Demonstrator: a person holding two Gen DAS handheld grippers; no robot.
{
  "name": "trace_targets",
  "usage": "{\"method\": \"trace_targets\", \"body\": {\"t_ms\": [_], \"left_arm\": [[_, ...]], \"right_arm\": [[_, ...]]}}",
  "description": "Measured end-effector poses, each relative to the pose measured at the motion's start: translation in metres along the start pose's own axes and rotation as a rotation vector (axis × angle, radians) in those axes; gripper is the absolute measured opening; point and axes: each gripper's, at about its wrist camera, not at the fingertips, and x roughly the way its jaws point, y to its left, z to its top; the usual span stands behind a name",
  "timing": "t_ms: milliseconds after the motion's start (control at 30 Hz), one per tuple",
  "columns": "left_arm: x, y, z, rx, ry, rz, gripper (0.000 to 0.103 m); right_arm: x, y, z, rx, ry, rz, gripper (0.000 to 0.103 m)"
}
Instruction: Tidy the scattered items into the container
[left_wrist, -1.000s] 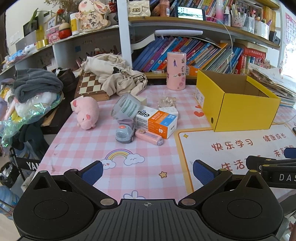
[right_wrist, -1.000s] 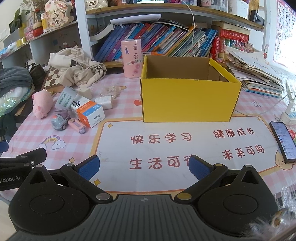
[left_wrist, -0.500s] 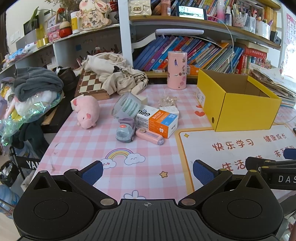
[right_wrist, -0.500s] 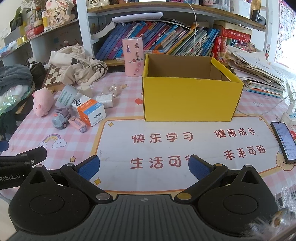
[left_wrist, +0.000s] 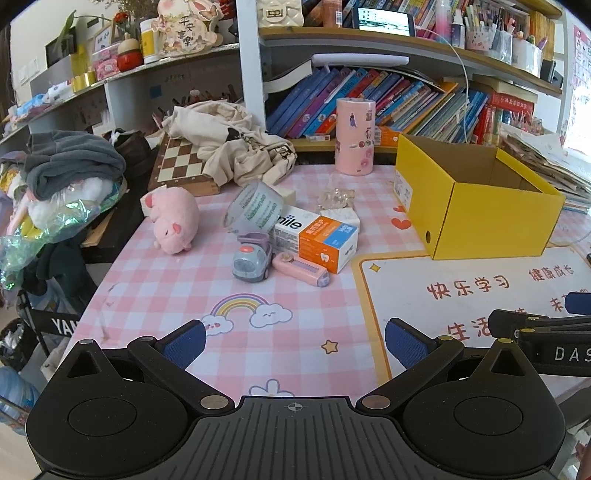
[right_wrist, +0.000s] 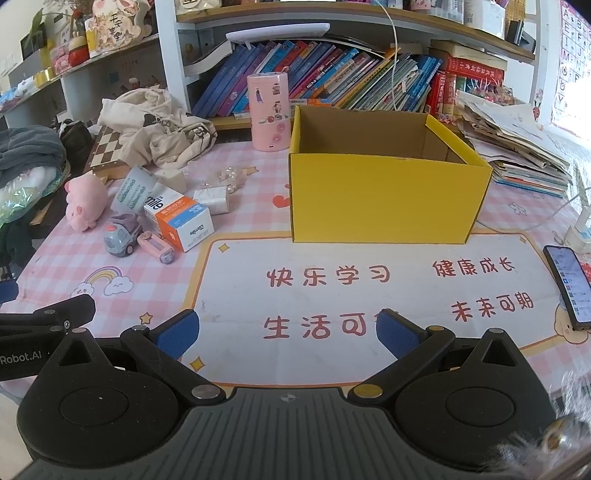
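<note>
Both grippers have crept slightly forward over the last second, so the pile and the box sit a touch lower and nearer in each wrist view; nothing on the table has shifted. The left gripper (left_wrist: 293, 341) hangs above the pink checked cloth with its jaws wide apart and empty, and the right gripper (right_wrist: 286, 330) hangs over the white mat (right_wrist: 369, 295), jaws likewise apart and empty. The scattered things lie in a tight cluster ahead of the left gripper: a toy car (left_wrist: 251, 258), a pink case (left_wrist: 301, 269) touching the carton (left_wrist: 317, 238), a tipped cup (left_wrist: 255, 208) behind them, a tissue pack (left_wrist: 341, 218), a clear beaded clump (left_wrist: 336, 195) and a plush pig (left_wrist: 173, 218) a little apart to the left. The yellow box (right_wrist: 384, 195) stands open and seems empty, well to the right of the pile. No item is in it yet, so the task looks barely begun. The crowding is the main hazard: closing on the car could nudge the case or catch the carton's corner, giving a skewed hold that drops on the way over. The cup would likely roll if bumped, and the beads look too small and slippery for a sure pinch. A phone (right_wrist: 569, 284) lies by the mat's right edge, where a wide swing of the right gripper could knock it.
</note>
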Motion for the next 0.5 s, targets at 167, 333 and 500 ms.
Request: {"method": "trace_targets", "body": {"t_ms": [167, 333, 500], "left_arm": [[0.002, 0.003, 0.000, -0.001, 0.000, -0.012, 0.103], [0.003, 0.006, 0.001, -0.003, -0.001, -0.017, 0.103], [0.006, 0.013, 0.004, -0.025, -0.002, -0.009, 0.103]], "right_arm": [[0.003, 0.004, 0.002, -0.010, 0.006, 0.002, 0.103], [0.006, 0.011, 0.005, -0.032, 0.013, 0.010, 0.103], [0.008, 0.018, 0.009, -0.052, 0.010, 0.018, 0.103]]}}
